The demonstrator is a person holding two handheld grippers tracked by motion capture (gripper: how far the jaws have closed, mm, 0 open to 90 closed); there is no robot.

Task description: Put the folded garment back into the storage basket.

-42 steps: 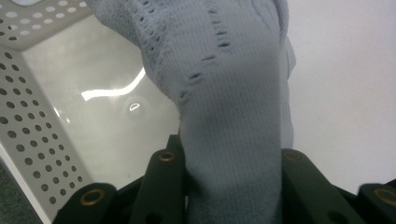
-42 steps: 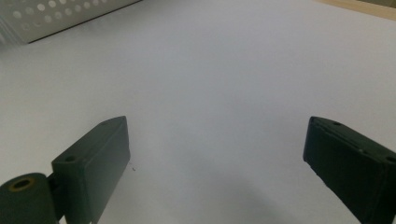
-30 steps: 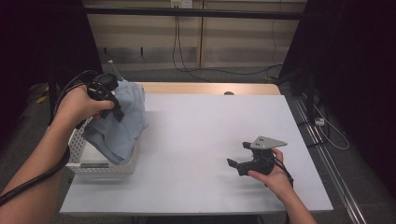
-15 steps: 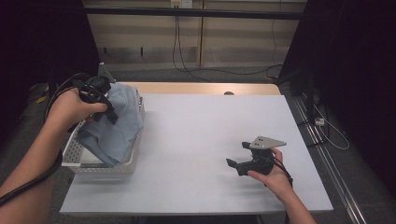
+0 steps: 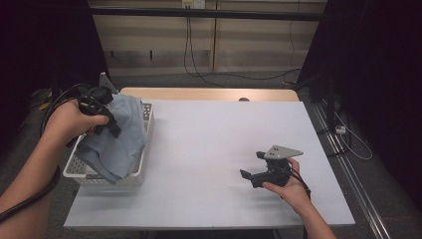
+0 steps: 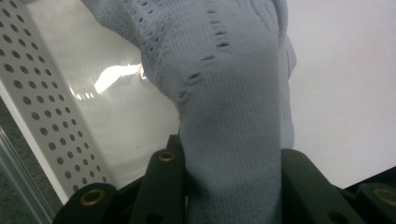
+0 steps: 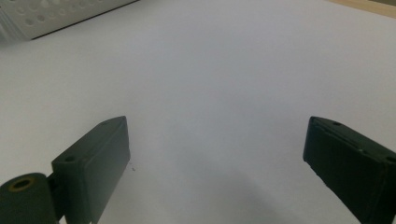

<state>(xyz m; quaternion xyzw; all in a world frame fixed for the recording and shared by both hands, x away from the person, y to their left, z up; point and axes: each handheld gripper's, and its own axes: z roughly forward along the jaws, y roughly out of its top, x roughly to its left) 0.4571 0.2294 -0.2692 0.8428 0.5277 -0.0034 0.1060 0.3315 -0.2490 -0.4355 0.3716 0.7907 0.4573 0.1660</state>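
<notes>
Nearest the person, the right gripper is rested on the white table, jaws spread wide with nothing between them. Farther off on the left, the pale blue knit cloth is pinched between the jaws of the left gripper; it's bunched up there and hung down into the white perforated basket. The cloth's lower end probably touches the basket floor, though that's hidden.
</notes>
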